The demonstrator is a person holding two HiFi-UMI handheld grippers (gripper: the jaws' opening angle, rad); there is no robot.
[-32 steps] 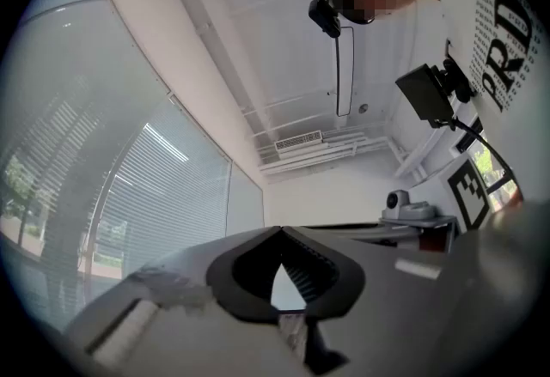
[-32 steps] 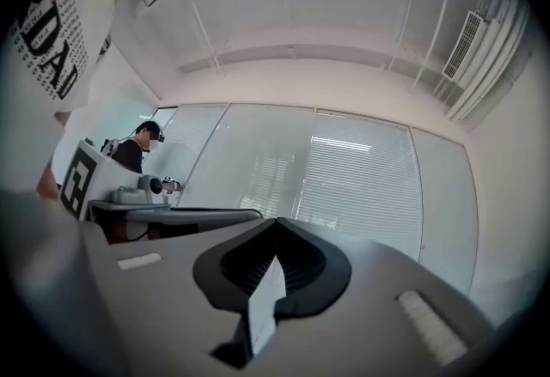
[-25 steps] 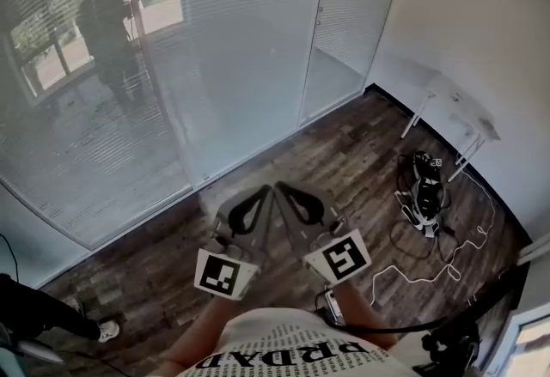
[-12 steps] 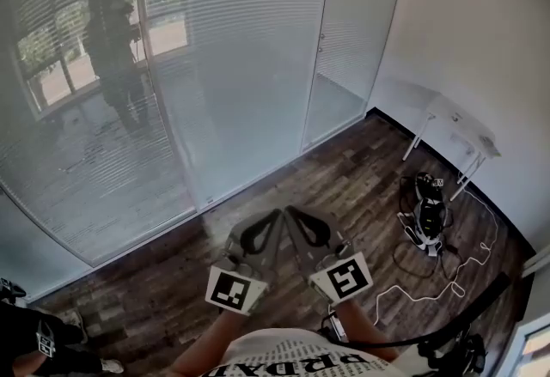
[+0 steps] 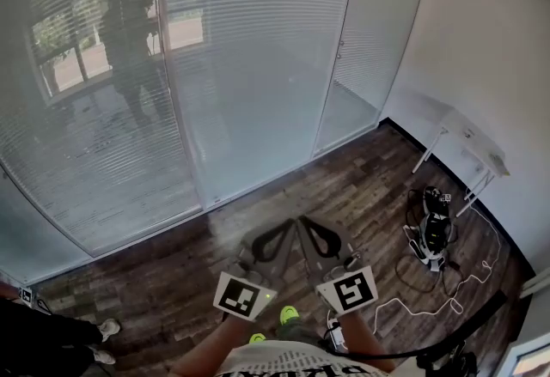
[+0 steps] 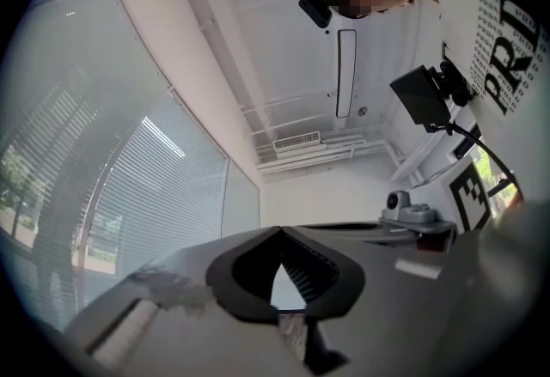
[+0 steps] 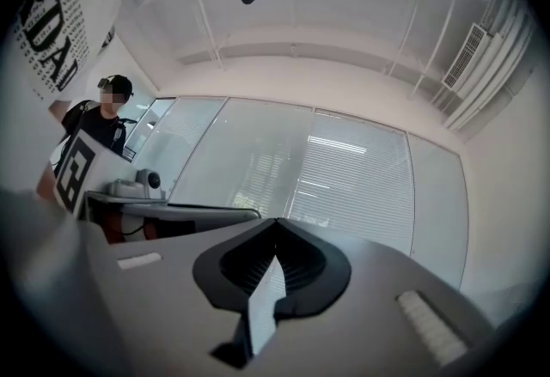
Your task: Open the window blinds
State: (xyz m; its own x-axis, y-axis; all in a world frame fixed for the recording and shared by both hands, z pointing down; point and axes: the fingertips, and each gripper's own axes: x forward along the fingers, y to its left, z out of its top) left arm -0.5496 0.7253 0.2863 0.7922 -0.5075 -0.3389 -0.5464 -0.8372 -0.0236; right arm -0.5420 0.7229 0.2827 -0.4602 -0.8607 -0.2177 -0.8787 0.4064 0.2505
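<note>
Blinds (image 5: pixel 258 66) upright, slats (image 5: pixel 103 169) run horiz., L gripper (image 5: pixel 289 227) & R gripper (image 5: pixel 303 223) jaws closed, empty

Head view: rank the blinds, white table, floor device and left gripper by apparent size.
1. blinds, by far the largest.
2. white table and left gripper look alike; the gripper is nearer the camera, so unranked.
3. floor device, smallest.

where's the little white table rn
In the head view the white table stands at the right against the wall, just beyond the black gear and cables on the floor.
</note>
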